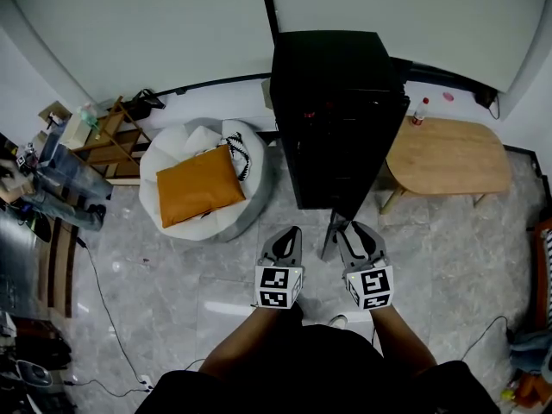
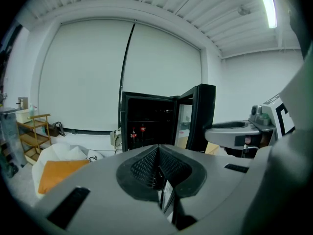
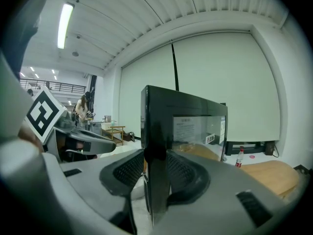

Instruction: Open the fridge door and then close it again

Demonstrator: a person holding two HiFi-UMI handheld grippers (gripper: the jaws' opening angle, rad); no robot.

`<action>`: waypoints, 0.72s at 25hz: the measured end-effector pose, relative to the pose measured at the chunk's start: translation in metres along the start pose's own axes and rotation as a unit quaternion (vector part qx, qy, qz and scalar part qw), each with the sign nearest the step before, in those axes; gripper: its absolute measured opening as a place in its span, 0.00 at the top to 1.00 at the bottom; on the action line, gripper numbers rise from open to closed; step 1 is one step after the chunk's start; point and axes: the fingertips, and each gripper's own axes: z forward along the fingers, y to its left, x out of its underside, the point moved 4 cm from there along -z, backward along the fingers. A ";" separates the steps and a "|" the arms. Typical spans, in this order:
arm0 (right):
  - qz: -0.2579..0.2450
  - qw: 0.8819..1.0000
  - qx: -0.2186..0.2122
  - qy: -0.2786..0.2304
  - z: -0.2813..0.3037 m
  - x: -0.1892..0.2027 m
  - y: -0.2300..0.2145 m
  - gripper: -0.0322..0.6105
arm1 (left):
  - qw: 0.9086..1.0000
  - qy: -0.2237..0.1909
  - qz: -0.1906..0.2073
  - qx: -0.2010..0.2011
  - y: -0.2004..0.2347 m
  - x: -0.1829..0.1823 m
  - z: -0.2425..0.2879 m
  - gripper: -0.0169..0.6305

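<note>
The black fridge (image 1: 336, 102) stands against the back wall with its door (image 1: 333, 231) swung out toward me. My right gripper (image 1: 347, 229) is at the door's free edge. In the right gripper view that glass-fronted door (image 3: 195, 131) fills the gap between the pads, and the right gripper (image 3: 155, 166) is shut on it. To the door's left my left gripper (image 1: 287, 234) holds nothing. The left gripper (image 2: 157, 155) has its jaws together and looks at the dark open fridge (image 2: 146, 124) and the door (image 2: 199, 116).
A white beanbag (image 1: 177, 149) with an orange cushion (image 1: 200, 184) lies left of the fridge. A wooden table (image 1: 448, 158) with a red-capped bottle (image 1: 419, 112) stands on its right. A wooden shelf (image 1: 108, 136) is far left, and a cable (image 1: 103, 291) runs over the floor.
</note>
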 end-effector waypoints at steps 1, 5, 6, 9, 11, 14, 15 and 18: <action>-0.001 1.000 -0.002 0.000 0.003 -0.001 0.001 0.72 | 1.000 -0.001 0.000 -0.002 0.003 0.000 0.000 0.94; -0.001 1.000 -0.008 0.001 0.016 -0.003 0.007 0.72 | 1.000 -0.005 0.000 -0.011 0.017 -0.002 0.001 0.94; -0.002 1.000 -0.009 0.001 0.020 -0.004 0.009 0.72 | 1.000 -0.004 -0.001 -0.012 0.020 -0.003 0.002 0.94; -0.003 1.000 -0.010 0.001 0.031 -0.007 0.014 0.73 | 1.000 0.001 -0.004 -0.015 0.030 -0.006 0.002 0.94; -0.003 1.000 -0.011 0.001 0.040 -0.009 0.018 0.73 | 1.000 0.004 -0.004 -0.017 0.038 -0.008 0.003 0.94; 0.001 1.000 -0.015 -0.002 0.054 -0.014 0.021 0.74 | 1.000 0.005 -0.003 -0.021 0.051 -0.010 0.007 0.94; 0.001 1.000 -0.016 -0.004 0.058 -0.016 0.023 0.74 | 1.000 0.005 -0.003 -0.021 0.055 -0.011 0.008 0.94; 0.003 1.000 -0.018 -0.007 0.072 -0.018 0.028 0.74 | 1.000 0.007 0.000 -0.018 0.067 -0.011 0.012 0.94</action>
